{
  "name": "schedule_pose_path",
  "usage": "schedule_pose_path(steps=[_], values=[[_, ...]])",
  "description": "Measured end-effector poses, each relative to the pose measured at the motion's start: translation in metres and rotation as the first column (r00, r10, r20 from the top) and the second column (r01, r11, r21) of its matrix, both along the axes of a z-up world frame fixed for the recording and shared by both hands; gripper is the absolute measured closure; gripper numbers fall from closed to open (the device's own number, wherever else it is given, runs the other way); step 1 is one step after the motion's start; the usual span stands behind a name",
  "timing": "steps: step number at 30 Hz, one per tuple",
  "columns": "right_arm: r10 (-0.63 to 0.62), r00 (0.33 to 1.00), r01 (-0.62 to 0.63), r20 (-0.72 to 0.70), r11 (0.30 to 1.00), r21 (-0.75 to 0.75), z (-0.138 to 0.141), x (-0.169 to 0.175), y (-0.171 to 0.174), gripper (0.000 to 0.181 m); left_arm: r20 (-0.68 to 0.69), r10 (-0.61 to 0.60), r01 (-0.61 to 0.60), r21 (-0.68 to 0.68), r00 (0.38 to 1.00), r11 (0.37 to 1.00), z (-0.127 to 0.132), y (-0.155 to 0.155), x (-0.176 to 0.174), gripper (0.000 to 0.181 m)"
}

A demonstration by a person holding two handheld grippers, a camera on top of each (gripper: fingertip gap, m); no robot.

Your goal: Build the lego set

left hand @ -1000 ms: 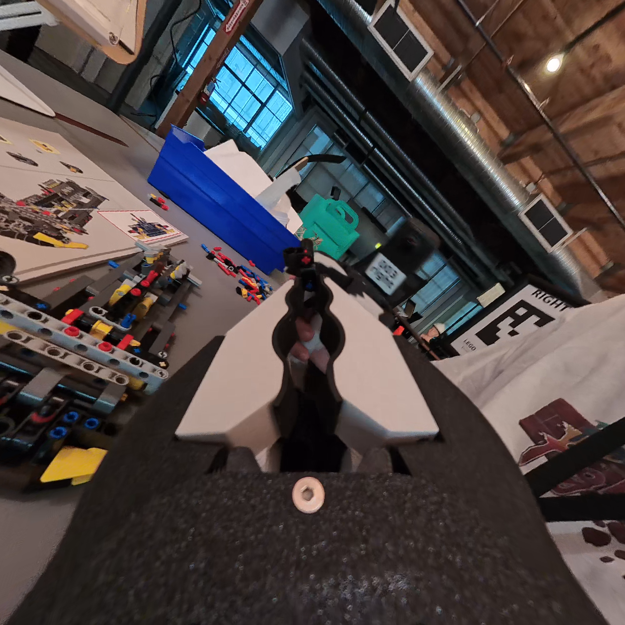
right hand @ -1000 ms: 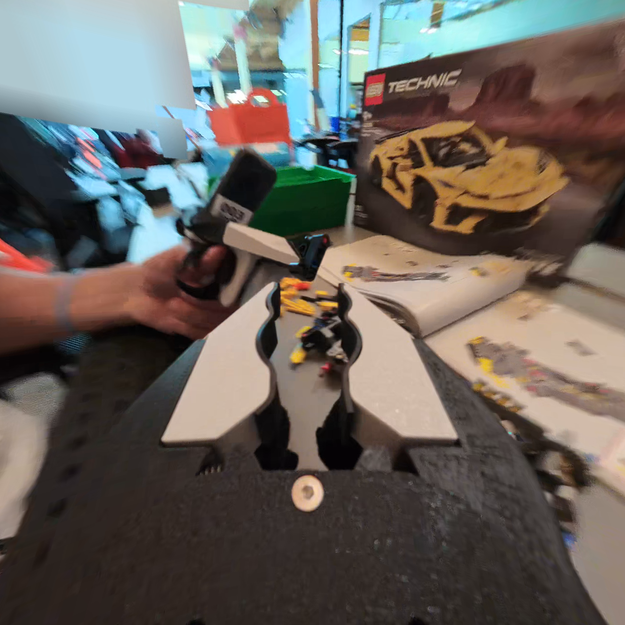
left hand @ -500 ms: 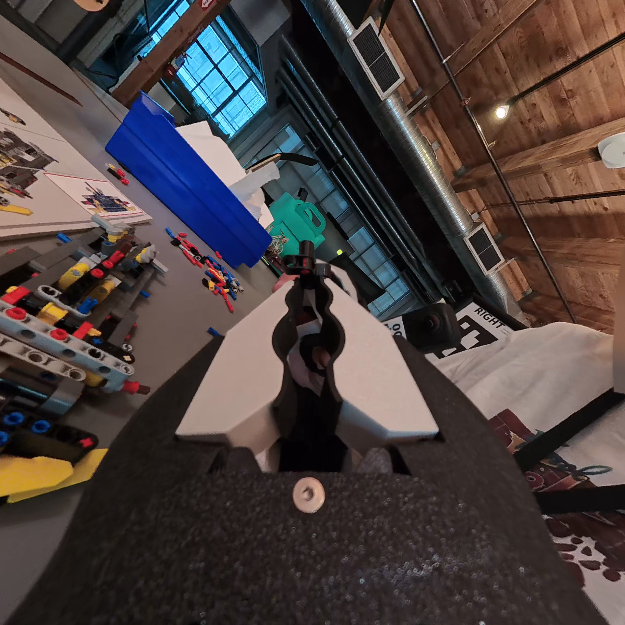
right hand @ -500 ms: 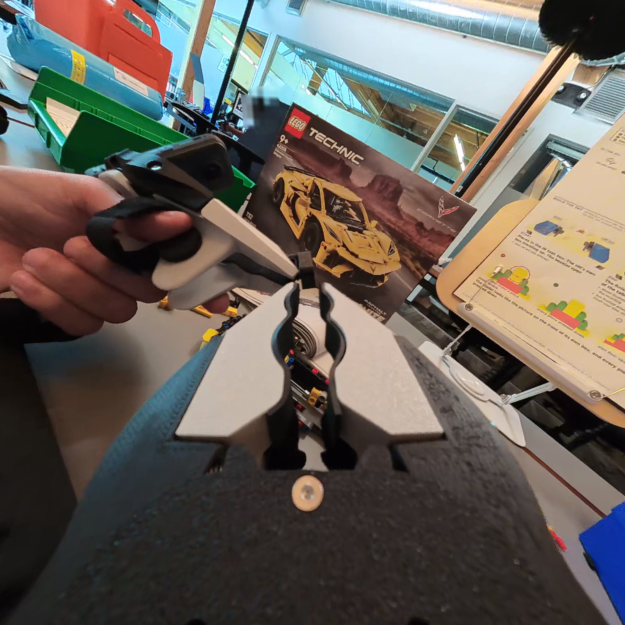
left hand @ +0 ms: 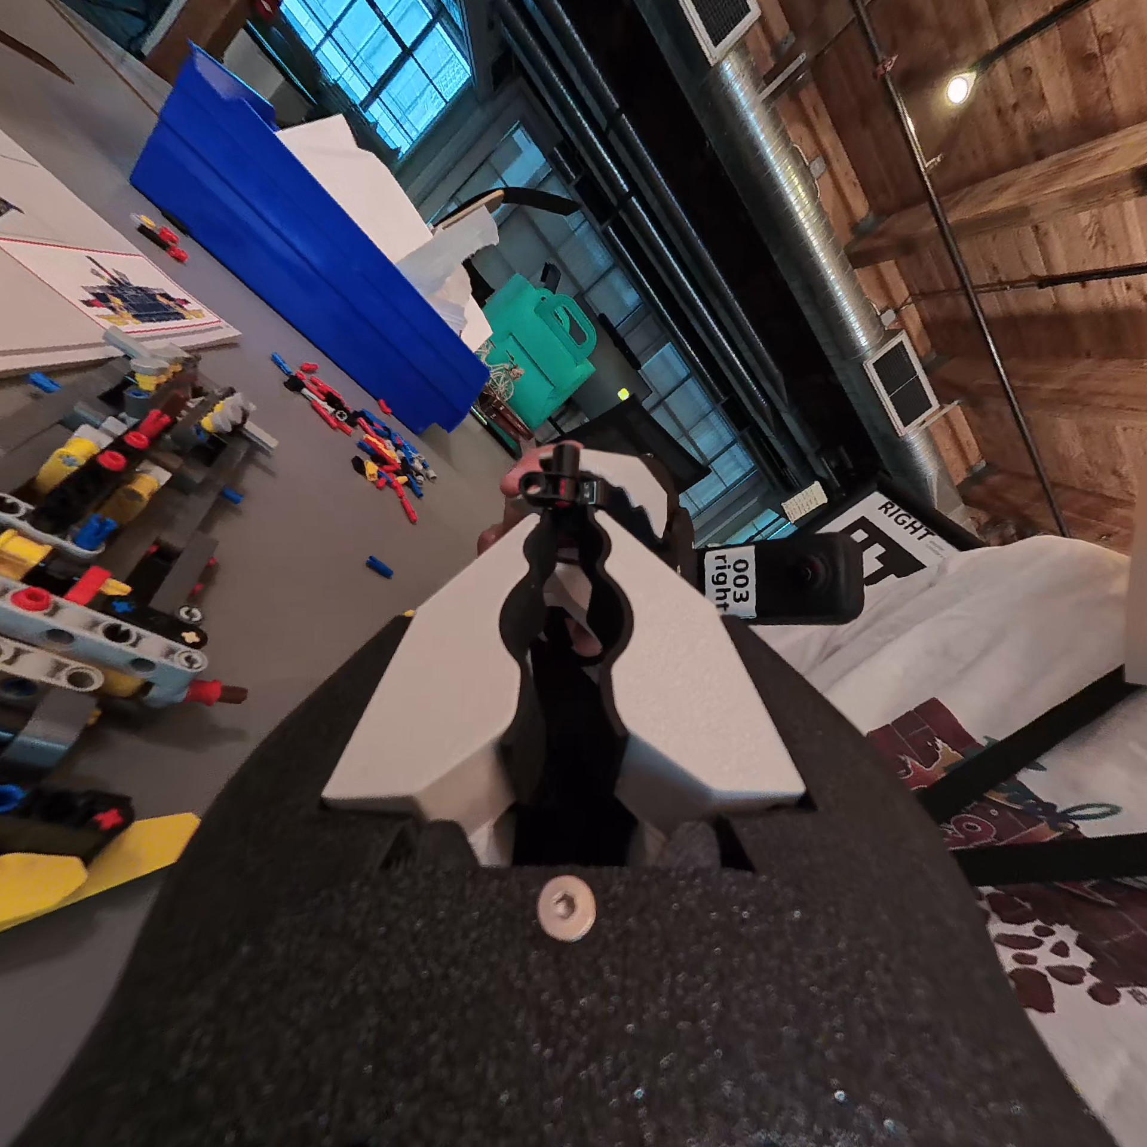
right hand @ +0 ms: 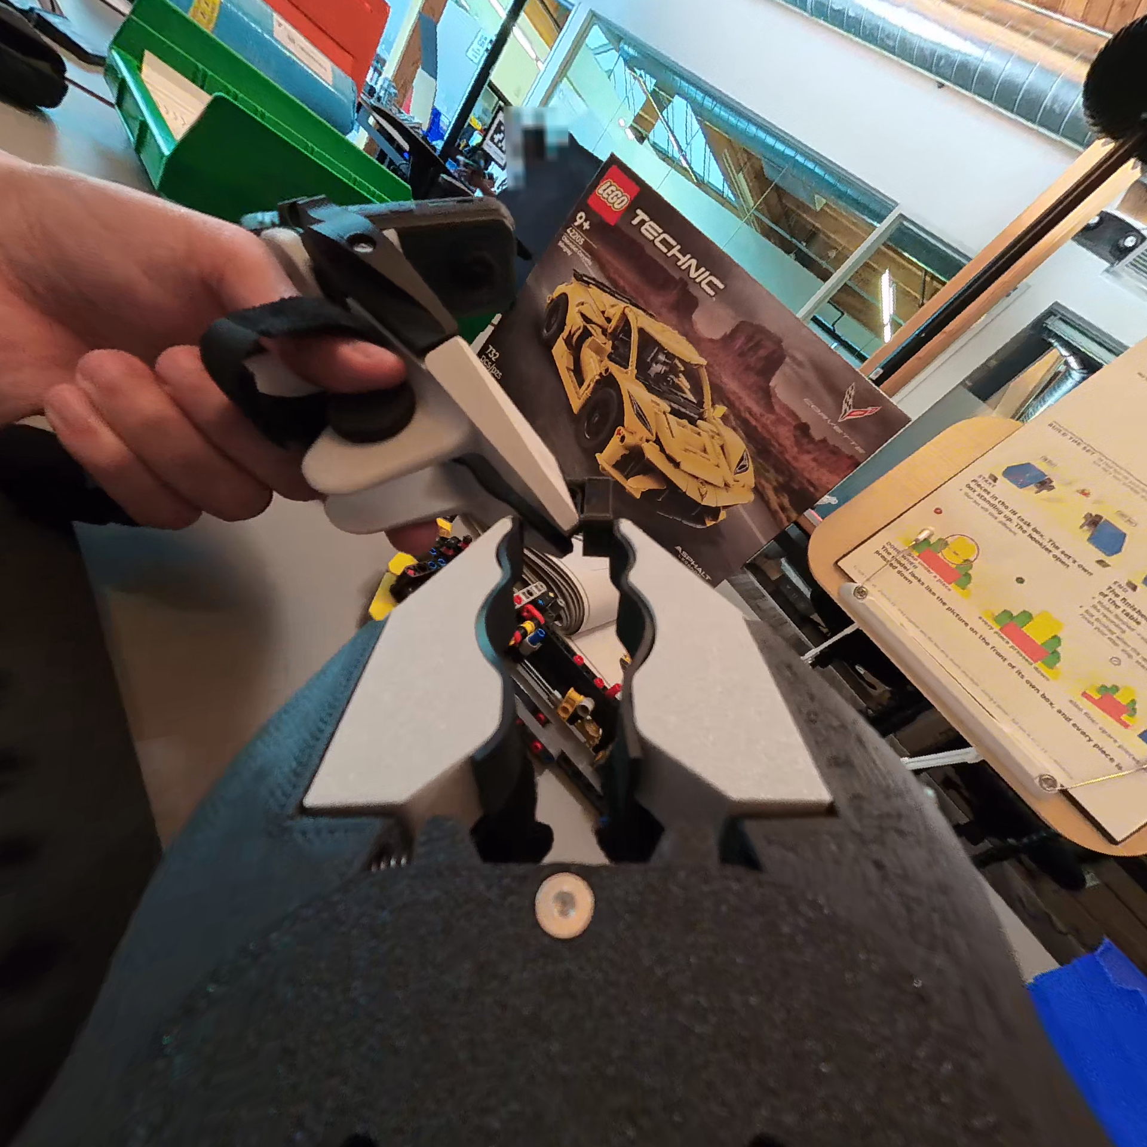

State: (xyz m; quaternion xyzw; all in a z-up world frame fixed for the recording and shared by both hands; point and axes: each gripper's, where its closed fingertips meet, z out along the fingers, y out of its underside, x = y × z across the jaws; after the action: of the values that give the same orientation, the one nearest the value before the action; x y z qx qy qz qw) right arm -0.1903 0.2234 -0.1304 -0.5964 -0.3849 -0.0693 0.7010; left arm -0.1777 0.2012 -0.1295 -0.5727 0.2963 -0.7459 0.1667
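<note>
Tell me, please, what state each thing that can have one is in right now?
left gripper: shut on small black connector piece, held off the table.
small black connector piece: pinched at the fingertips, in the air.
right gripper: open, tips at the left gripper's tips.
chassis assembly: partly built, lying on the table.
loose pieces: scattered by the blue bin.
blue bin: open, paper inside.
set box: standing upright.

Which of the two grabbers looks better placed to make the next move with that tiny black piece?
Probably the right gripper: its fingers are parted and sit right at the small black piece. The left gripper is already shut on that piece, so it likely just holds it steady.
</note>
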Motion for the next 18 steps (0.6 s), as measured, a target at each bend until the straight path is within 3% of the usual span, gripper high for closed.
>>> schedule_pose_path(steps=[3, 5, 8, 13, 18], values=[[0.042, 0.999, -0.042, 0.001, 0.999, -0.015, 0.000, 0.000, -0.002, 0.158, -0.002, -0.004, 0.004, 0.015, 1.000, 1.000, 0.001, -0.002, 0.000, 0.175], [0.046, 0.999, -0.046, -0.006, 0.997, -0.067, -0.004, 0.003, -0.003, 0.176, 0.025, 0.007, -0.007, 0.013, 1.000, 1.000, 0.005, 0.000, -0.003, 0.167], [0.024, 1.000, -0.024, 0.015, 1.000, -0.002, 0.001, 0.004, -0.004, 0.181, 0.019, 0.034, -0.034, -0.016, 0.999, 0.999, 0.003, 0.007, -0.006, 0.163], [0.007, 1.000, -0.007, 0.009, 1.000, -0.003, -0.001, 0.006, -0.003, 0.181, 0.024, 0.043, -0.043, -0.032, 0.999, 0.999, 0.003, 0.010, -0.007, 0.181], [-0.108, 0.967, 0.058, -0.230, 0.975, -0.213, -0.002, 0.058, 0.002, 0.181, 0.000, 0.112, -0.112, 0.022, 0.994, 0.993, 0.003, 0.022, -0.024, 0.179]])
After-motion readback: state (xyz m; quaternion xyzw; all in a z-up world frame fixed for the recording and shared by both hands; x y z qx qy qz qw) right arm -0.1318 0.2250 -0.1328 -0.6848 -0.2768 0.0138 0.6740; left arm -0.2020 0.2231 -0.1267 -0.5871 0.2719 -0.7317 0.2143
